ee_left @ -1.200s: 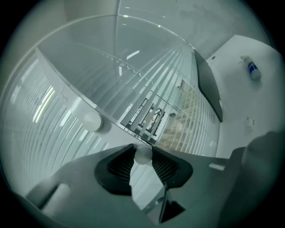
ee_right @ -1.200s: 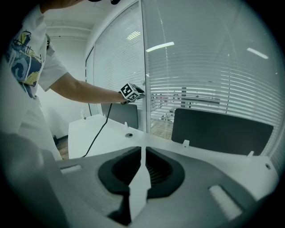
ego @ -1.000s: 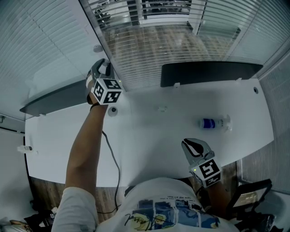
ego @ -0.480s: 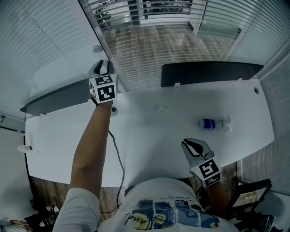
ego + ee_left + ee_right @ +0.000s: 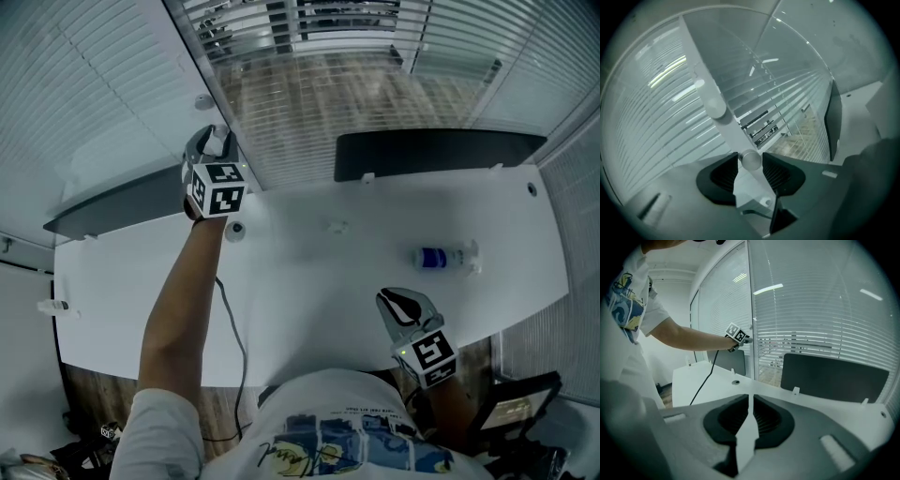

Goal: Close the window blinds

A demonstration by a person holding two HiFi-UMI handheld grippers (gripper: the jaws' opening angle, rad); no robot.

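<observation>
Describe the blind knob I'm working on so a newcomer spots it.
Find the window post between the two blind panels. Round knobs sit along it; yours is the nearest knob, between the left gripper's jaws, which have just been opening, while the others sit farther up.

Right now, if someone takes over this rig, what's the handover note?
Left gripper: up at the window frame. Its jaws have just been opening, with the round knob between them, not pressed.
Right gripper: shut, empty, low over the desk.
Blinds: centre slats let the view through.
Done: knob reached.
Left: probably regrip and turn until the slats close.
</observation>
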